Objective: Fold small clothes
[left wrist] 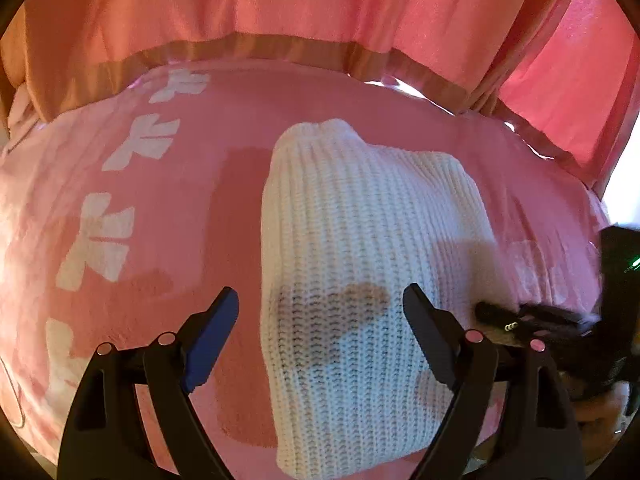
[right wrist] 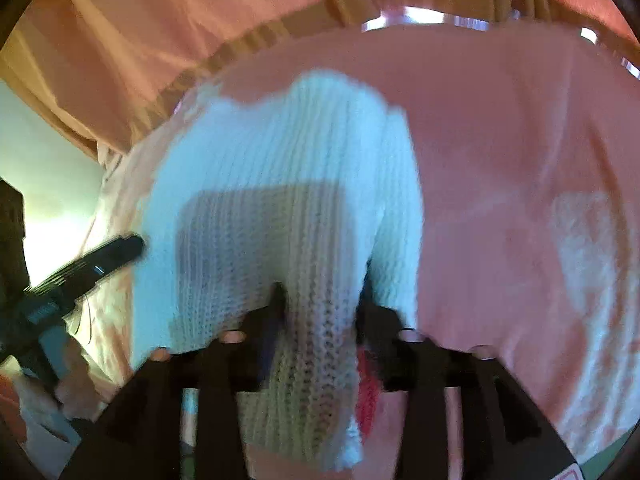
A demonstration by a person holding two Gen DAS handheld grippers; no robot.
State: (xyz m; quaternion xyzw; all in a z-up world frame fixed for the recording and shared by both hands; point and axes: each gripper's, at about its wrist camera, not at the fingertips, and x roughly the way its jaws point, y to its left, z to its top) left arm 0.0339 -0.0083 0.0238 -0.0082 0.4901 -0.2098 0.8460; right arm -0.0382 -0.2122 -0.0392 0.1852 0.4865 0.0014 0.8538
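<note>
A white ribbed knit garment (left wrist: 360,208) lies folded into a long block on the pink blanket (left wrist: 224,208). My left gripper (left wrist: 320,292) hovers open over its near end, blue-padded finger off the left edge, other finger over the knit. In the right wrist view, a fold of the same knit (right wrist: 280,152) runs up between the fingers of my right gripper (right wrist: 322,292). Those jaws stand apart and the fold lies loose in the gap. A red patch (right wrist: 366,400) shows under that fold. The right gripper's tip (left wrist: 494,312) touches the garment's right edge.
The blanket has white flower shapes (left wrist: 100,240) along its left side. Pink-orange curtains (left wrist: 280,0) hang just behind the surface's far edge. The left gripper's finger (right wrist: 116,250) shows at the knit's left side. A bright window area (right wrist: 52,184) lies at left.
</note>
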